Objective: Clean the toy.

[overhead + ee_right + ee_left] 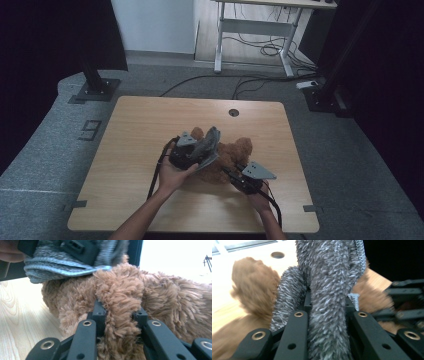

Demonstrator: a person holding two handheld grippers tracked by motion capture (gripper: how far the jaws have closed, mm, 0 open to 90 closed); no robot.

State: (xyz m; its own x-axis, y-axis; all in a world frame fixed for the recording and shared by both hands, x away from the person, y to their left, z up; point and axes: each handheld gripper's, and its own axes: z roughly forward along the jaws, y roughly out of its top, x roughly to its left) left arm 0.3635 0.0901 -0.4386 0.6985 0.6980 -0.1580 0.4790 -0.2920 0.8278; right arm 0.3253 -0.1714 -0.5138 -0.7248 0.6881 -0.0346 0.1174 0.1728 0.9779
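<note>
The left tool (196, 150) is squeezed tight on a fuzzy grey cloth (207, 145). In the left gripper view the grey cloth (327, 302) runs up between the two black jaws, which press on it from both sides. A fold of it bulges out to the left of the jaws, and a knitted edge shows near the top right. The person's left hand (175, 175) holds this tool from below, and the cloth sticks up above it.

The right tool (239, 176) is closed on a brown teddy bear (231, 155). In the right gripper view a thick bit of the brown teddy bear (120, 302) sits pinched between the jaws, and fur puffs out on each side. I cannot tell which part of the bear it is. The grey cloth (62, 267) lies on top of the bear here, with the left tool (80, 248) gripping it. The person's right hand (260, 200) holds the right tool.

The two tools are near each other, with the bear between them. The bear lies near the middle of the wooden bench (135, 125), with the cloth touching its top. A small round hole (233, 112) sits near the far edge of the bench, well apart from the bear.
</note>
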